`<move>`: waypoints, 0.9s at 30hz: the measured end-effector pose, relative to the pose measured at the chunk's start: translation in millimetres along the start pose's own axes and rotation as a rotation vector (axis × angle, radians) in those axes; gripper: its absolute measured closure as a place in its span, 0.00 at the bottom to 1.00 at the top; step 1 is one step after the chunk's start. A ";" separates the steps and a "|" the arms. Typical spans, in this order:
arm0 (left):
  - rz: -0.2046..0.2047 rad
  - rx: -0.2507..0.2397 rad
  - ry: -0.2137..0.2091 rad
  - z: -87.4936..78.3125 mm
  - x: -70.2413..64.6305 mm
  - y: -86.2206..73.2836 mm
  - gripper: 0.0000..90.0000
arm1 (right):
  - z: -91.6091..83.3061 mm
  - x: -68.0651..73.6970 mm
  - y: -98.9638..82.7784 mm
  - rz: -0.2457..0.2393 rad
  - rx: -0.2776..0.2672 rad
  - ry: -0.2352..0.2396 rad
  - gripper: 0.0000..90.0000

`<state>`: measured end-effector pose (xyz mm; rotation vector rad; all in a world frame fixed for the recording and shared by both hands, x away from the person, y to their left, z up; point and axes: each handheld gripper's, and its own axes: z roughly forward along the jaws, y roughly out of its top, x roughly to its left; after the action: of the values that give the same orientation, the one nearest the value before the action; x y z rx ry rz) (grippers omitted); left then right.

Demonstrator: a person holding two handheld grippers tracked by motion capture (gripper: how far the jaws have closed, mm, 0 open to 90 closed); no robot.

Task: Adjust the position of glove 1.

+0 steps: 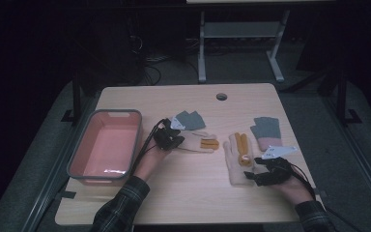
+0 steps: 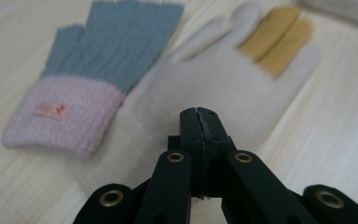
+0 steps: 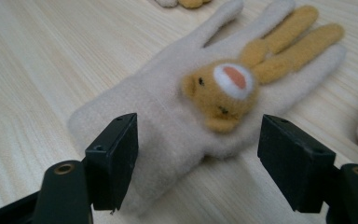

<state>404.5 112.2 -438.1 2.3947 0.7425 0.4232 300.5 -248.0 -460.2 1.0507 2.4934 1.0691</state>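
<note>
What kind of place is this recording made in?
Likely a lab or studio recording station: a wooden desk with a cable hole, gloves and a pink bin laid out, dark surroundings, floor cables.

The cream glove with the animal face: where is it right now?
In the high view, the cream animal-face glove lies right of the table's centre, beside the grey-and-pink glove, its cuff between the right gripper's open jaws.

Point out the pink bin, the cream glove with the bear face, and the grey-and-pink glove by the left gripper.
pink bin (image 1: 91,126), high view, on its grey left rim.
bear glove (image 3: 168,121), right gripper view, on the cream palm.
grey-and-pink glove (image 2: 70,116), left gripper view, on the pink cuff.
</note>
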 end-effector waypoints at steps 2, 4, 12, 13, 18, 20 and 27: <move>-0.008 0.027 -0.013 7.8 1.5 -4.5 0.99 | -0.2 -0.6 -0.7 0.003 -0.005 0.000 0.32; -0.027 0.040 -0.034 13.5 2.1 -8.1 0.99 | -0.5 -1.0 -0.6 0.003 -0.007 -0.002 0.32; -0.067 0.040 -0.076 13.5 2.5 -11.7 1.00 | -0.1 -2.5 -0.6 -0.004 -0.003 -0.009 0.32; -0.064 0.038 -0.082 13.5 1.5 -12.0 1.00 | -0.1 -2.6 -0.7 -0.004 -0.003 -0.009 0.32; -0.071 0.038 -0.127 11.4 -7.0 -13.1 1.00 | -1.1 -2.0 -0.5 0.005 -0.005 -0.009 0.32; -0.066 0.040 -0.140 10.3 -11.8 -13.2 1.00 | -1.0 -2.3 -0.4 0.005 -0.009 -0.011 0.32; -0.041 0.054 -0.181 6.1 -29.6 -13.2 1.00 | -1.3 -2.8 -0.6 0.004 -0.010 -0.014 0.32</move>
<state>378.4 100.7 -454.6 2.4245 0.7278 0.1689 301.5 -250.9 -459.9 1.0575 2.4740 1.0707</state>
